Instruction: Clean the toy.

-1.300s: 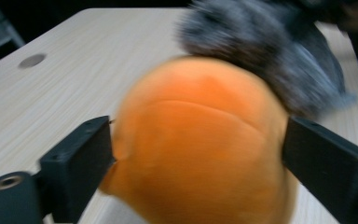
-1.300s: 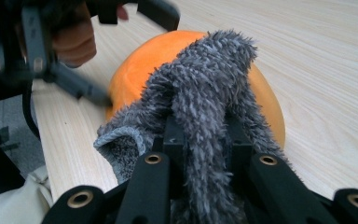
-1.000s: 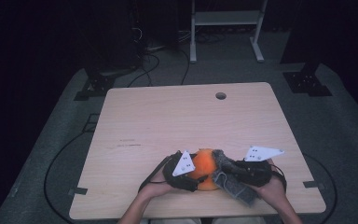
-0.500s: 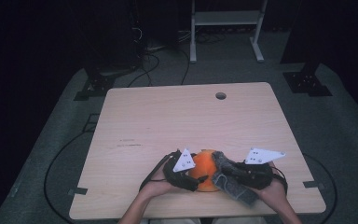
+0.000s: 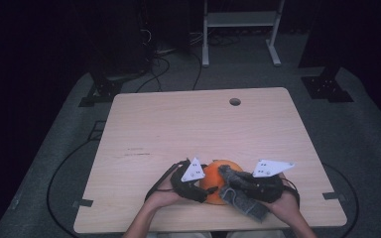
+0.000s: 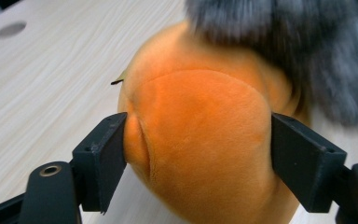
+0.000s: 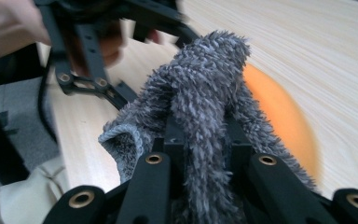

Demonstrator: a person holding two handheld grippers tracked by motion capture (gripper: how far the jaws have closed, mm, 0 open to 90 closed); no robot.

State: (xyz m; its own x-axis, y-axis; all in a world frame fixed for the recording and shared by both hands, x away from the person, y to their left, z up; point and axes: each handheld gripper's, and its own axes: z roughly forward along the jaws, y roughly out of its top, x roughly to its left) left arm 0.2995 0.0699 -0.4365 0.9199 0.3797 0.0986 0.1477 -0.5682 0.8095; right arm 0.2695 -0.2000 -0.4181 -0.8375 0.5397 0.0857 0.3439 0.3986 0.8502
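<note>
Nearest you, at the front edge of the wooden table (image 5: 178,129), your two hands hold the grippers on either side of an orange plush ball (image 5: 217,179). Your left gripper (image 5: 194,184) has its jaws set against opposite flanks of the orange plush ball (image 6: 200,140); they have just been closing, and in the left gripper view the pads dent the soft fabric on both sides. Your right gripper (image 5: 238,182) has its jaws drawn together on a grey fluffy cloth (image 5: 240,193), which drapes over the top of the ball; in the right gripper view the grey fluffy cloth (image 7: 205,107) rises between the jaws, with the ball behind it. The ball rests on the table near its front edge, between your hands. Farther off, the light woodgrain tabletop carries a round cable hole (image 5: 235,101) near its far edge. Beyond it lies grey floor (image 5: 357,134), with black cables (image 5: 173,64), dark stand feet (image 5: 327,87) and a white metal frame (image 5: 240,29) in a dim room.
</note>
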